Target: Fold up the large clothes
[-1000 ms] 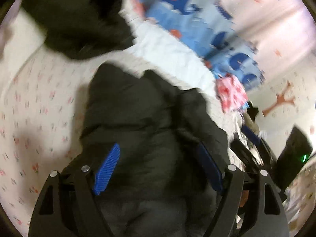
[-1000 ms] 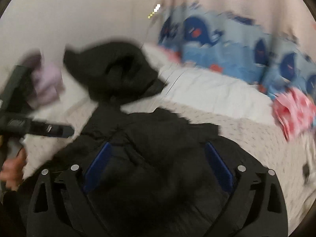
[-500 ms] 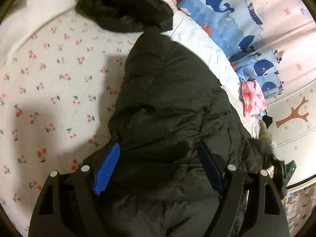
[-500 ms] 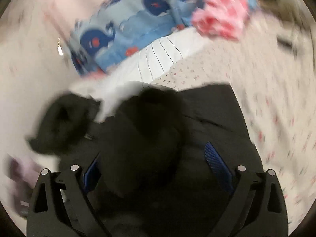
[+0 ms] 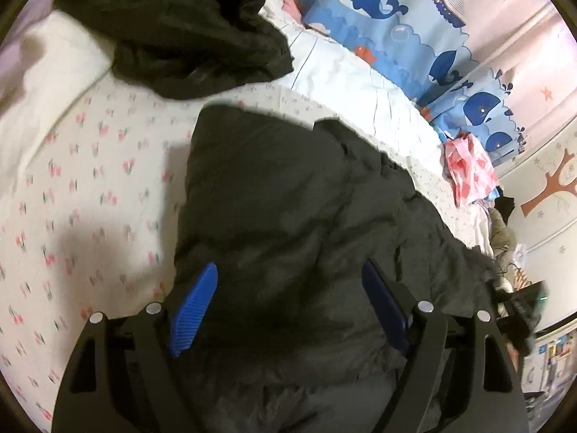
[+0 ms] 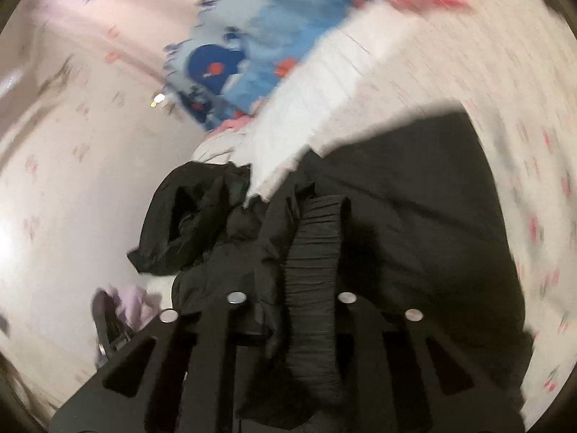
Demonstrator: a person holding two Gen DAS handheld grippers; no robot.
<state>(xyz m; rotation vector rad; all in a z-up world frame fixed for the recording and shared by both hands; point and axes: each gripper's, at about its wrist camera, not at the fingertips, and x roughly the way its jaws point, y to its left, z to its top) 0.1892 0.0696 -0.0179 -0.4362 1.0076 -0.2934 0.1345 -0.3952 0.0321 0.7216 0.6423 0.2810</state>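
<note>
Jaws of left gripper (image 5: 288, 297) spread wide over black puffer jacket (image 5: 288, 209), gripping nothing. Right gripper (image 6: 290, 297) jaws clenched on ribbed knit cuff (image 6: 317, 238). Jacket sprawls on cherry-print bed sheet (image 5: 90, 180). Step likely: sleeve fold-in. Next: carry cuff across padded, slippery body, lay flat.

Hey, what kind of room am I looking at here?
Most likely a child's bedroom. A black puffer jacket lies on a bed with a cherry-print sheet, a whale-print blanket is bunched along the wall, and a tree decal decorates that wall.
</note>
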